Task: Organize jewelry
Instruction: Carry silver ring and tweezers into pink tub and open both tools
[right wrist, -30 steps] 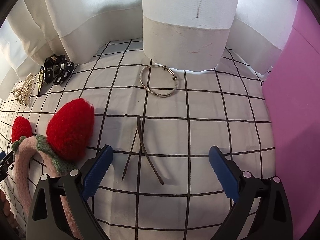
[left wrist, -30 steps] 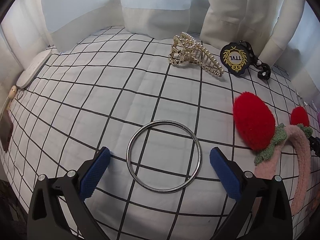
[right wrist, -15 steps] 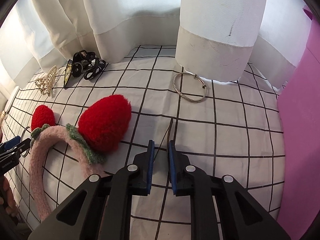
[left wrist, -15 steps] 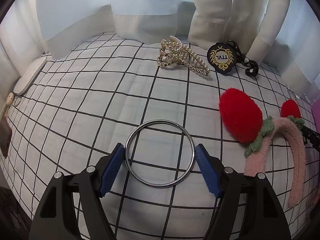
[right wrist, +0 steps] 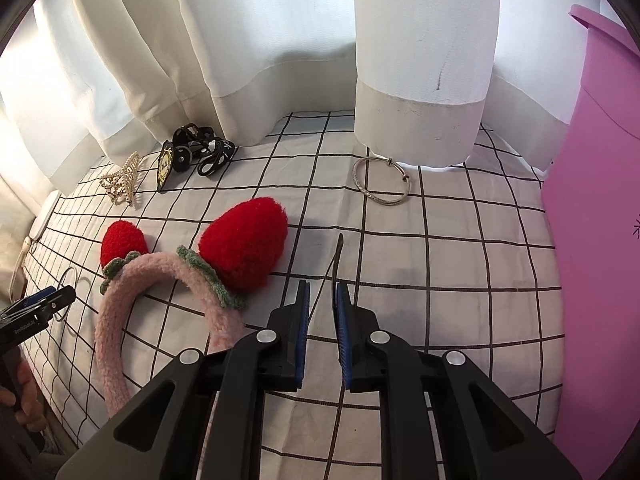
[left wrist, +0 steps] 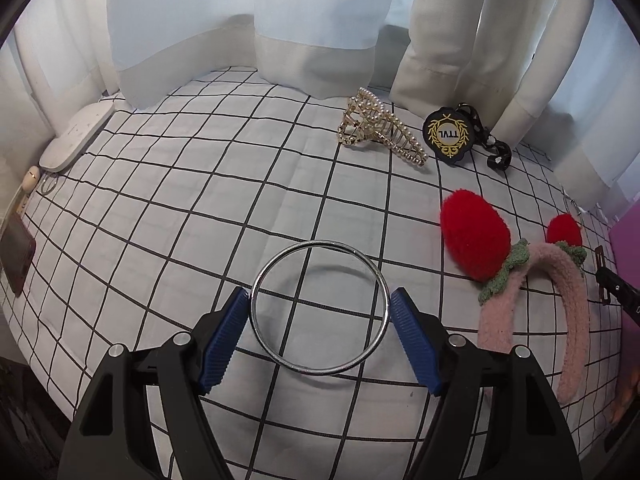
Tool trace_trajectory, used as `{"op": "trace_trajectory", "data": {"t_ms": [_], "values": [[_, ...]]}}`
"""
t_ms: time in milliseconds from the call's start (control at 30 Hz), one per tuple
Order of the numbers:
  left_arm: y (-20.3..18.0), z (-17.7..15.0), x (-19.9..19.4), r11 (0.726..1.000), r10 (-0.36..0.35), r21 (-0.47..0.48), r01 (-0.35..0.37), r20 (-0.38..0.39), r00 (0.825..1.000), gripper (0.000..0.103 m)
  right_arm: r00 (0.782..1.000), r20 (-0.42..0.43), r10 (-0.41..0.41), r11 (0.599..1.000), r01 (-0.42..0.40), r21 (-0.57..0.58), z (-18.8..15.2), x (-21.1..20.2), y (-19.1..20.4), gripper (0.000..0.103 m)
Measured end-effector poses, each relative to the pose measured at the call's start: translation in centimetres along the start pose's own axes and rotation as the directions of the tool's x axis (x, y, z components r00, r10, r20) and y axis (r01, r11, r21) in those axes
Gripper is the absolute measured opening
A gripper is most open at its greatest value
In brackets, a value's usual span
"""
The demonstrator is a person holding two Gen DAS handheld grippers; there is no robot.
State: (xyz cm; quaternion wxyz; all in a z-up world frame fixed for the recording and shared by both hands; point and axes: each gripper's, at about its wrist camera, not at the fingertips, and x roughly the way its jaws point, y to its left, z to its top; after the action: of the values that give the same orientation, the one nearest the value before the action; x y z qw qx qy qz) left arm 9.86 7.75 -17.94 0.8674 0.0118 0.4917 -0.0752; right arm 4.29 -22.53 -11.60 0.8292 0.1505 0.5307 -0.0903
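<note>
A white bedsheet (left wrist: 168, 208) with a black grid, curtains (right wrist: 260, 40) behind. The left gripper (left wrist: 319, 314) clamps a silver bangle (left wrist: 320, 372); the right gripper (right wrist: 321, 300) is closed on a thin dark hairpin (right wrist: 338, 256).

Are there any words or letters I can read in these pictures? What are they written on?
"TTVL" in gold letters, inside a gold wreath, on the black badge by the curtain.
"GenRobot.AI", small white print, on the left gripper seen at the edge of the right wrist view; only just readable.
A small dark mark on the pink box: cut off, not readable.
The badge's gold print in the right wrist view is too small to read.
</note>
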Motion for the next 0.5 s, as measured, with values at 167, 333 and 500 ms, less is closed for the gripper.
{"op": "trace_trajectory", "data": {"t_ms": [167,333,500], "values": [[0.0,0.5,-1.8,1.0,-0.012,0.009,0.012,0.038,0.999,0.07,1.0,0.013,0.015,1.0,-0.015,0.001,0.1,-1.4,0.9,0.013],[-0.5,1.0,-3.3,0.999,-0.029,0.019,0.028,0.06,0.998,0.07,0.998,0.055,0.034,0.999,-0.035,0.001,0.6,-3.4,1.8,0.013],[-1.0,1.5,-5.3,0.998,-0.052,0.032,0.049,0.092,0.994,0.07,0.994,0.099,0.055,0.998,-0.056,0.001,1.2,-5.7,2.4,0.013]]}}
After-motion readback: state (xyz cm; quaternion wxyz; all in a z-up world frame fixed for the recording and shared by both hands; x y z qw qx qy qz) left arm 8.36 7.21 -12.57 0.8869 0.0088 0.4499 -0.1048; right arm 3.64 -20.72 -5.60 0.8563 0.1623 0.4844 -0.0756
